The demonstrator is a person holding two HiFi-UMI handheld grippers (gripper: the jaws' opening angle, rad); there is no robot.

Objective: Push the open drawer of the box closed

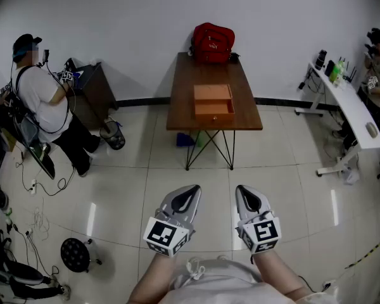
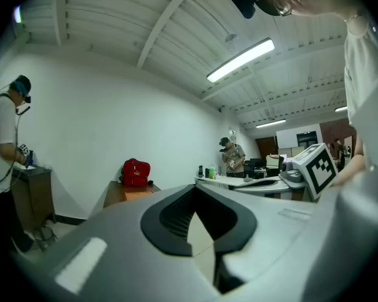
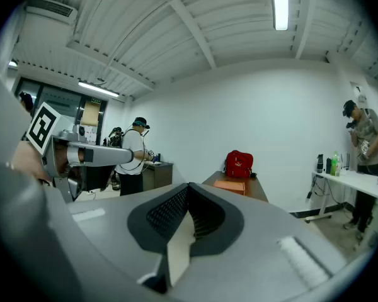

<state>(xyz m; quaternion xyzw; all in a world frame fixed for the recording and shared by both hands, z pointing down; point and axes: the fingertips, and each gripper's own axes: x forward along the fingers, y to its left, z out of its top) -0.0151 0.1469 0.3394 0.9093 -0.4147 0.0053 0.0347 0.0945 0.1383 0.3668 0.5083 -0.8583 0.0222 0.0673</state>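
Observation:
An orange wooden box (image 1: pixel 213 101) sits on a brown table (image 1: pixel 182 100) across the room, its drawer (image 1: pixel 214 113) pulled out toward me. Both grippers hang low by my body, well short of the table. My left gripper (image 1: pixel 190 194) has its jaws together with nothing in them, and so does my right gripper (image 1: pixel 243 194). In the left gripper view, past the left gripper (image 2: pixel 195 191), the box (image 2: pixel 138 194) shows small and far off. The right gripper view looks over the right gripper (image 3: pixel 189 187) to the box (image 3: pixel 230 184).
A red backpack (image 1: pixel 213 43) stands on the table behind the box. At the left a person (image 1: pixel 41 100) works at a dark cabinet (image 1: pixel 94 94), with a bin (image 1: pixel 113 135) beside it. A white desk (image 1: pixel 353 114) runs along the right. A black stool (image 1: pixel 76 254) and cables lie at lower left.

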